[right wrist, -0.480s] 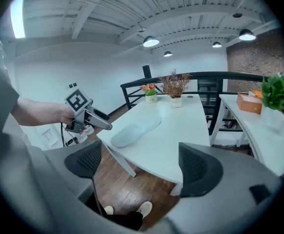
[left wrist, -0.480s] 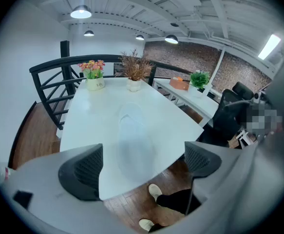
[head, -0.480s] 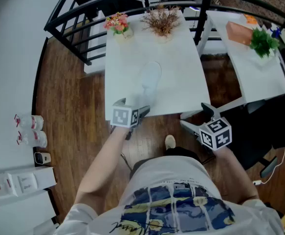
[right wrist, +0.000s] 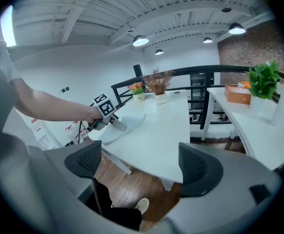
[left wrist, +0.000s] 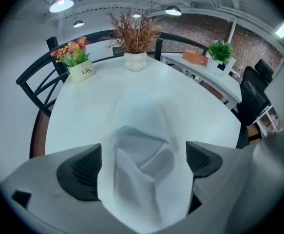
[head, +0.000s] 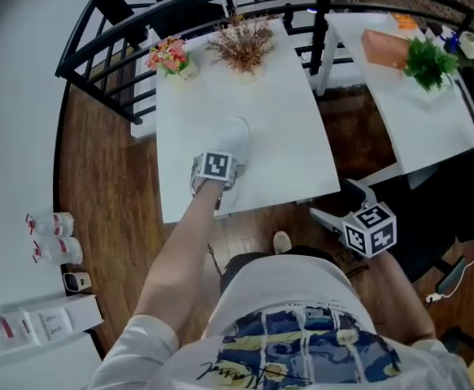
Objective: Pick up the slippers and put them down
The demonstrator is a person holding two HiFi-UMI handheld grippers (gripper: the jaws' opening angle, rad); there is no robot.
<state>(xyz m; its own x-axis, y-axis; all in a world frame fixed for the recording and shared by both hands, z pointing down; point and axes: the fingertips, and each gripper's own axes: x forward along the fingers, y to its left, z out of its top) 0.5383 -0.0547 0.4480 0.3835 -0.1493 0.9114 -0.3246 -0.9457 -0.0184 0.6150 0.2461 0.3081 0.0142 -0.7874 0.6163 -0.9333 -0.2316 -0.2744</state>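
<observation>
One white slipper [head: 237,136] lies by desk [head: 277,120] front edge, between your left gripper's [left wrist: 142,155] parted jaws: either closing to lift, or just released. Right gripper [right wrist: 141,165] open, empty.

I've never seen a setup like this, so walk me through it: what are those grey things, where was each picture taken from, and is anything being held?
There is no robot here: a person holds a pair of tongs in each hand. One picture comes from a camera on the person's head, looking down. The other two come from cameras riding on each pair of tongs, so the grey pads you see are the tongs' own tips. On the white table are a white slipper, a pot of flowers and a vase of dried plants. The left tongs are open with the slipper between the tips, not yet squeezed. The right tongs are open and empty, held clear of the table.
</observation>
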